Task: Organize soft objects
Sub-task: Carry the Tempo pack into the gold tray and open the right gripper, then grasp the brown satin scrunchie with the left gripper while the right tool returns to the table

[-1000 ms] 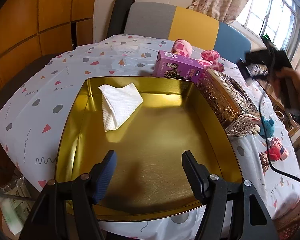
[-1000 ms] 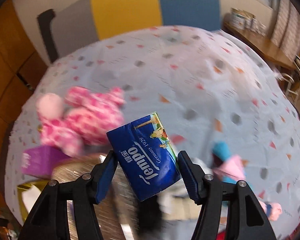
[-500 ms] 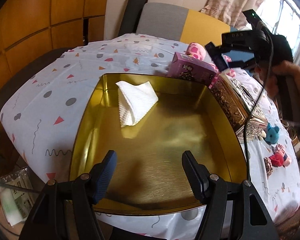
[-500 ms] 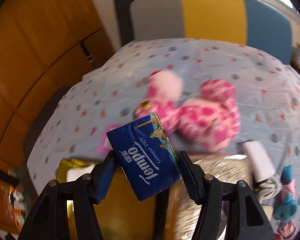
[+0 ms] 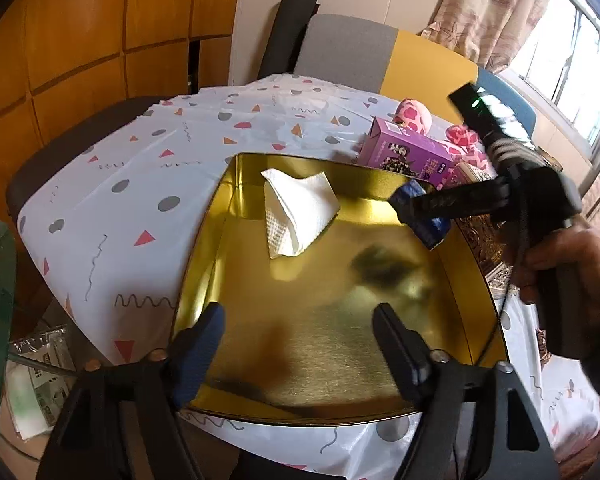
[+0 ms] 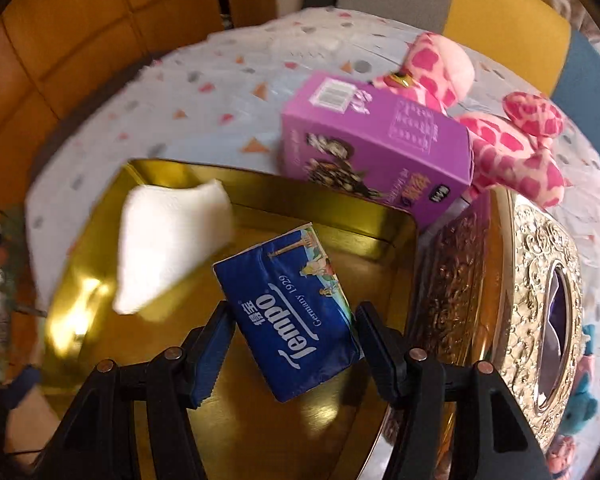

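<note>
My right gripper (image 6: pixel 296 340) is shut on a blue Tempo tissue pack (image 6: pixel 292 312) and holds it above the right side of the gold tray (image 6: pixel 380 240); the pack also shows in the left wrist view (image 5: pixel 420 216). A folded white napkin (image 5: pixel 298 212) lies at the tray's far end (image 6: pixel 172 240). My left gripper (image 5: pixel 300 344) is open and empty over the near part of the gold tray (image 5: pixel 204 240). A pink spotted plush (image 6: pixel 512 152) lies on the table behind a purple box (image 6: pixel 376 148).
An ornate silver tissue box (image 6: pixel 536 304) stands right of the tray. Small plush toys (image 6: pixel 580 404) lie at the far right. The purple box (image 5: pixel 408 156) sits at the tray's far right corner. A chair (image 5: pixel 380 56) stands behind the table.
My right gripper has swung left with the tissue pack, from over the open table to above the tray. The left gripper has barely shifted.
</note>
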The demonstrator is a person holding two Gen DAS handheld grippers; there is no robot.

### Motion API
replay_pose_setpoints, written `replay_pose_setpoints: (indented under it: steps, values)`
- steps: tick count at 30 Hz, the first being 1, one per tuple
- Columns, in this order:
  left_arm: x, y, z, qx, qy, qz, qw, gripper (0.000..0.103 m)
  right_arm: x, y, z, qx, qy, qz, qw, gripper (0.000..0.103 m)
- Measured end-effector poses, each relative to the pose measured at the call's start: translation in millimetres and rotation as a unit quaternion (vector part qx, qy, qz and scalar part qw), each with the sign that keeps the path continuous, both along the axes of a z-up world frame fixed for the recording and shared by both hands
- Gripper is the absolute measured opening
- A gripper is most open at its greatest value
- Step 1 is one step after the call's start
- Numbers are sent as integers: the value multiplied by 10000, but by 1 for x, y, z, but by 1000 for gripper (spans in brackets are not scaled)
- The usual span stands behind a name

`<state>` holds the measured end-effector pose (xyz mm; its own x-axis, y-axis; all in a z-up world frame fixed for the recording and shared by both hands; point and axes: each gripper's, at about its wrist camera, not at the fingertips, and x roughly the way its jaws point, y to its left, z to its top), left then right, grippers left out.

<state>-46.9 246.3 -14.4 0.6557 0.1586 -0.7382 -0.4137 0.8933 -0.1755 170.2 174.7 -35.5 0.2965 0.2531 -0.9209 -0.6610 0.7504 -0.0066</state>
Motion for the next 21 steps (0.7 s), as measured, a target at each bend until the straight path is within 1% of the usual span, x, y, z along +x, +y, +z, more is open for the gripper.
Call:
replay_pose_setpoints:
  steps: [1, 3, 6, 8, 10, 21]
  values:
    - [-1, 0, 1, 20, -18, 10, 10000, 78, 2, -1, -2, -91, -69, -65, 9999, 62]
    - [-2, 0, 4, 71, -46, 23, 10000, 78, 1, 4, -7, -252, -288, -69, 9992, 64]
    - [-3, 1, 5, 102, -65, 62, 9999, 78, -1, 7, -12, -334, -384, -47, 9987, 64]
    - [-4, 2, 6, 114, -68, 77, 9999, 78, -4, 7, -12, -344, -552, -69, 9979, 69]
    - [-4, 2, 6, 134, -57, 83, 9999, 78, -8, 6, -10, -292, -638, -44, 9975, 73]
    - [-3, -6, 6, 218, -30, 19, 9998, 78, -44, -27, 30, 311, -1013, 15, 9944, 73]
